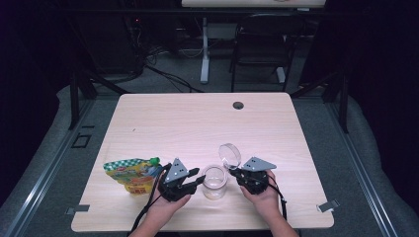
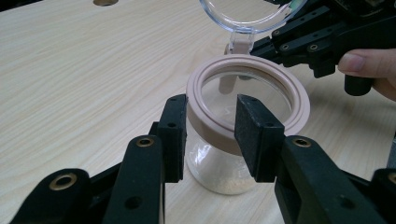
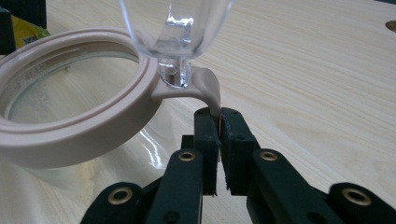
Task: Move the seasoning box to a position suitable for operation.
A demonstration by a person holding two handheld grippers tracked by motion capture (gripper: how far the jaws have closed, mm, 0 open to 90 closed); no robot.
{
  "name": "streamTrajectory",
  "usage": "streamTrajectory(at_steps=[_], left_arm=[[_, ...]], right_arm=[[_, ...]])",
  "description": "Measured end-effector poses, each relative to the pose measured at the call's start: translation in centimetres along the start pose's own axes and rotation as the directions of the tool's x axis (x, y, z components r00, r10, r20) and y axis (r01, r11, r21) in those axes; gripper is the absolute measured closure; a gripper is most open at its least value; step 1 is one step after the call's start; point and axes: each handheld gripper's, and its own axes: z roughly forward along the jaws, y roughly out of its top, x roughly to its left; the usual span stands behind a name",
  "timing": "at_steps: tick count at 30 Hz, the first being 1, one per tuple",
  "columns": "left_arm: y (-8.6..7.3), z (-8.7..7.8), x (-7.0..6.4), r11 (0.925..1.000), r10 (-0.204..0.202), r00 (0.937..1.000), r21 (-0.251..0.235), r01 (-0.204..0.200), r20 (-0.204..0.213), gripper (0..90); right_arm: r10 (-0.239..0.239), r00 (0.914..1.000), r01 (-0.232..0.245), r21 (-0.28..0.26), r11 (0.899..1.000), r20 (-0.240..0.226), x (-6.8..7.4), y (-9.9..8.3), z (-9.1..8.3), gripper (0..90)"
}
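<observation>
A clear glass jar (image 1: 214, 182) with a beige collar (image 2: 299, 100) stands near the table's front edge. Its clear lid (image 1: 230, 155) is swung up and open on its hinge. My right gripper (image 3: 218, 114) is shut on the beige tab (image 3: 210, 91) beside that hinge, and it is also seen from across the jar (image 2: 261, 46). My left gripper (image 2: 212, 107) is at the jar's opposite side. Its jaws are apart, with the near part of the collar between their tips; the left pad (image 2: 173, 130) touches the collar. In the high view the left gripper (image 1: 200, 177) sits just left of the jar.
A yellow and green pouch (image 1: 133, 173) lies left of the left hand, near the table's front-left corner. A cable hole (image 1: 238, 105) is at the table's far edge. A black chair (image 1: 259, 44) and desk legs stand beyond the table.
</observation>
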Motion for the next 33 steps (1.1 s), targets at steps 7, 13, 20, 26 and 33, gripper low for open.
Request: streamTrajectory(at_steps=[7,13,20,26,33], left_arm=[[0.2,0.2,0.1,0.9999,-0.012,0.9999,-0.004,0.012,-0.006,64.5],[0.3,0.6,-0.2,1.0000,-0.009,0.9999,0.000,0.009,0.010,66.4],[0.3,0.7,-0.4,0.9999,0.009,0.9997,0.007,-0.009,0.024,68.4],[0.4,0.7,-0.5,0.9999,0.010,0.9997,0.010,-0.010,0.024,69.5],[0.3,0.7,-0.4,1.0000,0.002,0.9995,0.004,-0.002,0.030,69.3]], right_arm=[[0.017,0.9998,-0.017,-0.009,1.000,-0.008,-0.2,0.0,0.2,84.7],[0.040,0.9992,-0.040,0.004,0.999,-0.002,-0.3,-0.1,0.0,79.3],[0.059,0.9982,-0.059,-0.017,0.998,-0.002,0.5,-0.1,-1.8,81.6],[0.065,0.9979,-0.064,-0.047,0.997,0.008,1.6,0.1,-3.0,85.1],[0.094,0.9950,-0.094,-0.013,0.996,0.032,1.0,0.3,-1.1,88.4]])
